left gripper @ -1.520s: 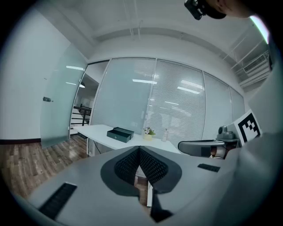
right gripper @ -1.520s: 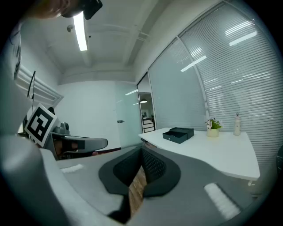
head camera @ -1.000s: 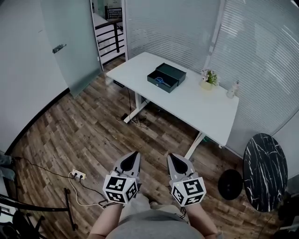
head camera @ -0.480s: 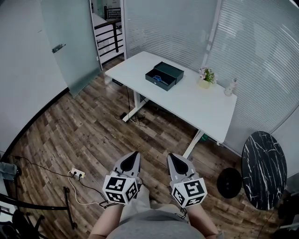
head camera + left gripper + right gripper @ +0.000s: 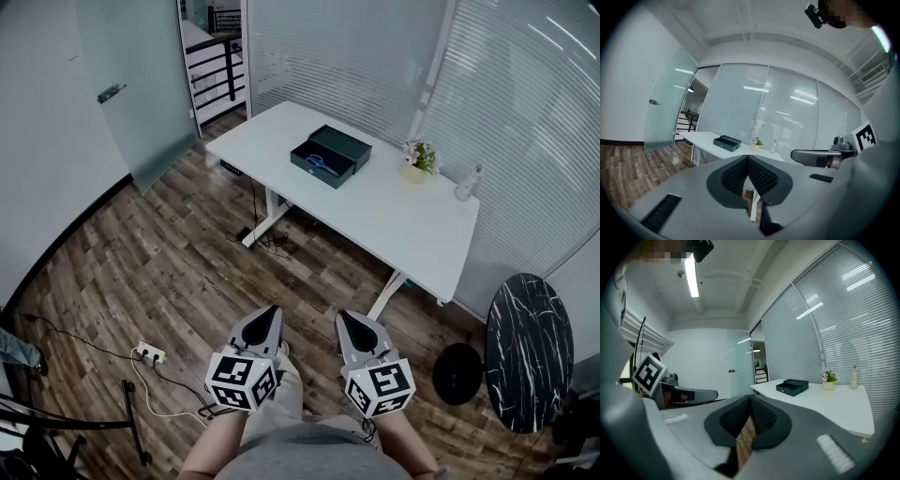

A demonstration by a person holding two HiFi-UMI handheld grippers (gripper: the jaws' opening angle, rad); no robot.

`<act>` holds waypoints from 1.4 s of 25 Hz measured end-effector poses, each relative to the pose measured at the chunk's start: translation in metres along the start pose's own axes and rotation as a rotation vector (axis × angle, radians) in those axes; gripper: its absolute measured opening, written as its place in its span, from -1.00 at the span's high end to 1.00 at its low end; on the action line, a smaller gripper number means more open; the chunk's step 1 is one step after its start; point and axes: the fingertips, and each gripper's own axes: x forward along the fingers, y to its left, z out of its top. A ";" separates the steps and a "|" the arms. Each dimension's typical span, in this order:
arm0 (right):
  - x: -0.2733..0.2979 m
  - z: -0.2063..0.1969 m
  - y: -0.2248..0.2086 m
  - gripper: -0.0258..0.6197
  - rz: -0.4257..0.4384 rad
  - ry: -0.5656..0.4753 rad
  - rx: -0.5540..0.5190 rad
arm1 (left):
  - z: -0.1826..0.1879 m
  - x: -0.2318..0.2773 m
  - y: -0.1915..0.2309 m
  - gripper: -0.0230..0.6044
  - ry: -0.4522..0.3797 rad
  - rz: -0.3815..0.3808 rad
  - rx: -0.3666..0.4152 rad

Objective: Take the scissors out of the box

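A dark box [image 5: 330, 155] lies open on the far part of a white table [image 5: 394, 211], with blue-handled scissors [image 5: 318, 160] showing inside it. The same box [image 5: 727, 142] looks small and distant in the left gripper view, and the box [image 5: 792, 386] is just as far off in the right gripper view. My left gripper [image 5: 270, 313] and right gripper [image 5: 344, 318] hover side by side over the wooden floor, well short of the table. Both are shut with nothing between the jaws.
A small potted plant [image 5: 418, 157] and a white bottle [image 5: 467, 182] stand on the table's right end. A round black marble side table [image 5: 528, 347] and a dark round stool [image 5: 458, 371] are at the right. A power strip [image 5: 146, 354] with cables lies on the floor at left.
The view has shifted slightly; table and box sit a little differently in the frame. Both grippers keep the same pose, shut and side by side.
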 end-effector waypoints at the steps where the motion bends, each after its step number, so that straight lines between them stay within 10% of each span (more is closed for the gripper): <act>1: 0.008 0.001 -0.004 0.89 0.000 0.002 -0.004 | 0.003 0.008 0.005 0.91 -0.001 0.000 -0.001; 35: 0.349 0.068 -0.127 0.89 -0.072 0.009 -0.023 | 0.121 0.289 0.211 0.91 0.022 -0.096 0.025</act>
